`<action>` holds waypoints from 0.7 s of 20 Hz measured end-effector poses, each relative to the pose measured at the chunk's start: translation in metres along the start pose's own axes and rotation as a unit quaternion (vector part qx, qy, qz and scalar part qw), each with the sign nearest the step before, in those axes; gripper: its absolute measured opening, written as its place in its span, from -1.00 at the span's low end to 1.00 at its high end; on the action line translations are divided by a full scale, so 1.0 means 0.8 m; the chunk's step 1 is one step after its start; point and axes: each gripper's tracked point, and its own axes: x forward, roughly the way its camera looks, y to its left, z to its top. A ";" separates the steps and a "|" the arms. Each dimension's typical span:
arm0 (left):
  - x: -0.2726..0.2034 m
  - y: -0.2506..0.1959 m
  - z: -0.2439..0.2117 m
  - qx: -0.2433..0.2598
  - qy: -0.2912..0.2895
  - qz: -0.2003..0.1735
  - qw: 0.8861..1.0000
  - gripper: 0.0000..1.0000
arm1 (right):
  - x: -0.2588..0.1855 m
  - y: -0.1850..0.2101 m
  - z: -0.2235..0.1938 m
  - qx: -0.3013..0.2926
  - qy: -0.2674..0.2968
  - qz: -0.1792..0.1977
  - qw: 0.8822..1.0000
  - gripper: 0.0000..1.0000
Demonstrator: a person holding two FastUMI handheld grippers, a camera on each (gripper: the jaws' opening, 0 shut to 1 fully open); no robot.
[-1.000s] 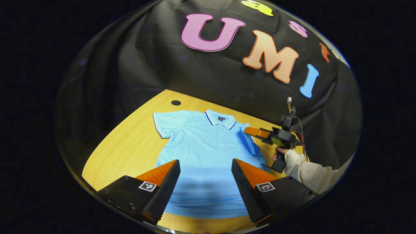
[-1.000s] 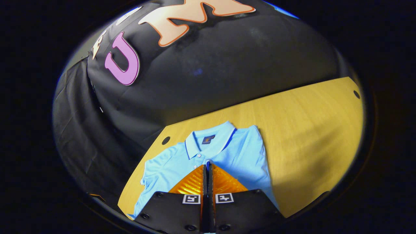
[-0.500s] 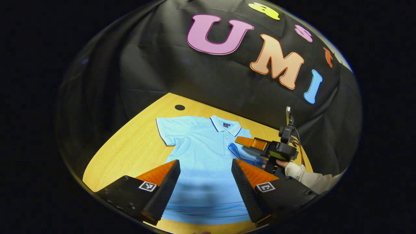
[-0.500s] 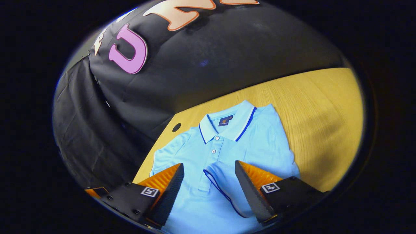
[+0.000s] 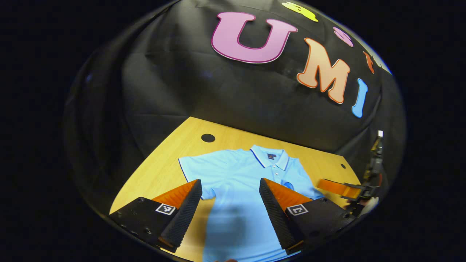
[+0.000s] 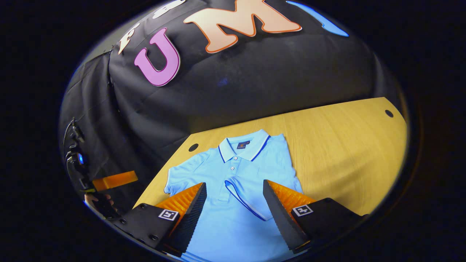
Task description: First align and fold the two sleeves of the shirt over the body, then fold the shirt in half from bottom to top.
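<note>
Right tool (image 6: 235,203) is seen with fingers spread wide and empty, drawn back above the shirt (image 6: 233,182); a second ago it was closed on the right sleeve (image 6: 247,198), which has since been released and now lies folded over the body. Left tool (image 5: 230,203) is likewise wide and empty, hovering near the left sleeve (image 5: 191,169), which remains spread flat on the bench (image 5: 174,153). One sleeve fold is judged done; the left sleeve is judged next
</note>
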 end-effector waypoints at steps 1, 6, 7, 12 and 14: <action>0.016 0.010 0.003 0.004 0.000 0.001 1.000 0.89 | -0.017 -0.003 -0.003 0.000 -0.001 -0.008 1.000 0.95; 0.092 0.067 -0.016 0.048 0.032 0.033 0.998 0.89 | -0.089 -0.004 -0.014 0.025 -0.007 -0.037 0.999 0.95; 0.103 0.075 -0.022 0.050 0.042 0.036 0.997 0.89 | -0.100 -0.006 -0.016 0.028 -0.010 -0.046 0.998 0.94; 0.147 0.107 -0.051 0.055 0.089 0.048 0.993 0.89 | -0.147 -0.017 -0.032 0.051 -0.017 -0.088 0.995 0.94; 0.153 0.112 -0.057 0.053 0.100 0.050 0.992 0.89 | -0.156 -0.017 -0.038 0.045 -0.012 -0.098 0.994 0.95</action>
